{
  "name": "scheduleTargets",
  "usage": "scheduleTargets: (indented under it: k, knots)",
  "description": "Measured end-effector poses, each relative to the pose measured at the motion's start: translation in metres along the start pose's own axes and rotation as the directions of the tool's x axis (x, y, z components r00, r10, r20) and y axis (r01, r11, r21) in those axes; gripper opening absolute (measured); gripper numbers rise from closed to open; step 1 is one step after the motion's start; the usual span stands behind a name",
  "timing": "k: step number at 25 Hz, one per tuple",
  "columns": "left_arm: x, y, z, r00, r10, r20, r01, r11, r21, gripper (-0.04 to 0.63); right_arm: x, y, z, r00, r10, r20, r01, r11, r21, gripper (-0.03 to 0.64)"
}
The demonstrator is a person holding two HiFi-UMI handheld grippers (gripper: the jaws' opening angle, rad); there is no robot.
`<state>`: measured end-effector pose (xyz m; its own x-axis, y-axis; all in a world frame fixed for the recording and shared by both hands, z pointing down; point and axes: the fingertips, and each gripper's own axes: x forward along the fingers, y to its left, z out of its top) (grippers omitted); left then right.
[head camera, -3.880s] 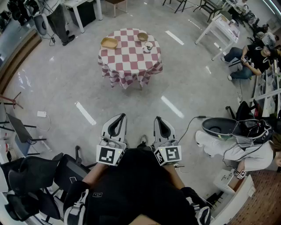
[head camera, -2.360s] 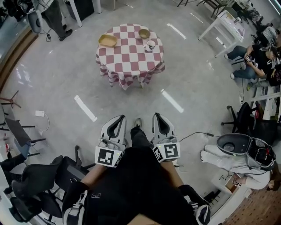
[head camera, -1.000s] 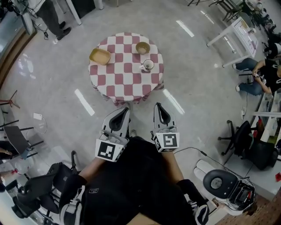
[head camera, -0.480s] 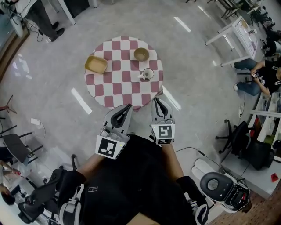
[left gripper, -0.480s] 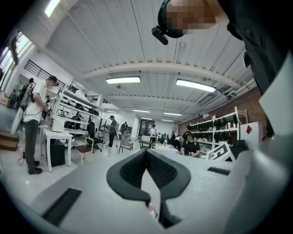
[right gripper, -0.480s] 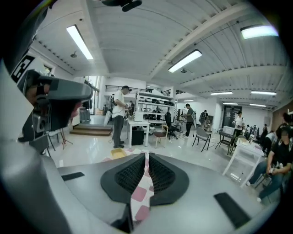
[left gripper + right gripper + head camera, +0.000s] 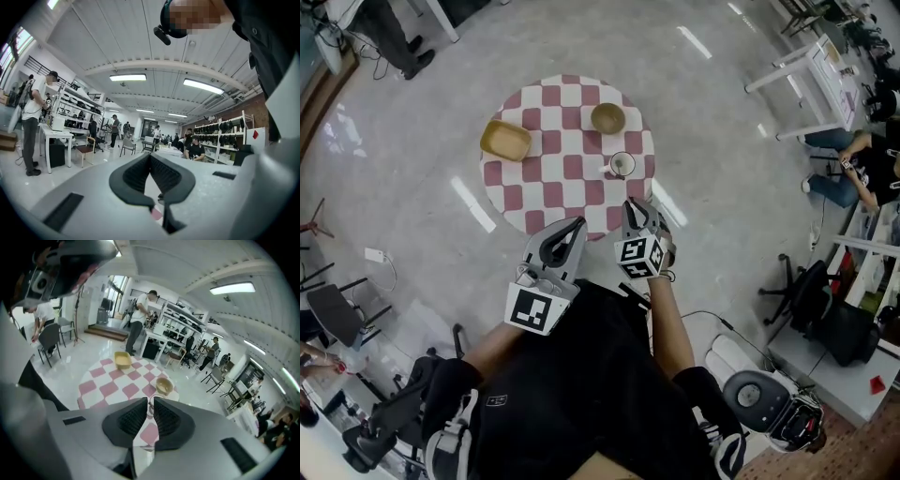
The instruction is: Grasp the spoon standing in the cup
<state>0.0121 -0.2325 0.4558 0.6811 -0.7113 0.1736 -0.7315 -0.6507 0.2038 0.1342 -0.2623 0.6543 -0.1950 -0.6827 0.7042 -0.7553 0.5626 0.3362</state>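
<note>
Tongs first. R gripper: jaws a narrow slit apart, have just been opening, nothing gripped. Through the slit the right gripper view shows a thin upright bit, the spoon, far off and not touched. L gripper: jaw tips together, nothing between them, pointing roughly level into the room. Marker cube on R is turned at an angle, cube on L sits flatter.

In the head view both tongs tips sit over the near edge of the round worktop, which has a pink/white checked cloth. R tips are near the cup but apart from it; L tips are further to the left, well apart from it. Cup stands upright near the worktop's right edge, w/ the spoon in it; spoon too small to make out in this view. Round tan bowl sits behind the cup, tan rectangular dish on the left side, all apart from each other. Glossy grey floor around.
</note>
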Motion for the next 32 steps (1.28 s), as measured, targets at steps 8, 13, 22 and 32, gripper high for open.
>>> scheduleTargets:
  k: [8,13,22,32]
  knots:
    - [0.029,0.021,0.001,0.999,-0.022,-0.028,0.021,0.999,-0.027,0.009,0.071,0.002,-0.030,0.982,0.012,-0.189,-0.051,0.977,-0.205,0.121]
    - [0.045,0.042,0.000,0.999,-0.011,-0.048,0.009,0.999,-0.044,0.009,0.108,-0.003,-0.038,0.971,0.000,-0.237,-0.069,0.956,-0.285,0.132]
    - [0.053,0.069,-0.001,0.998,0.034,-0.057,-0.037,0.997,-0.067,0.009,0.142,-0.001,-0.053,0.956,0.025,-0.291,-0.128,0.931,-0.341,0.130]
    - [0.049,0.078,-0.008,0.996,0.062,-0.062,-0.067,0.994,-0.083,0.009,0.146,0.001,-0.055,0.952,0.026,-0.304,-0.142,0.920,-0.366,0.067]
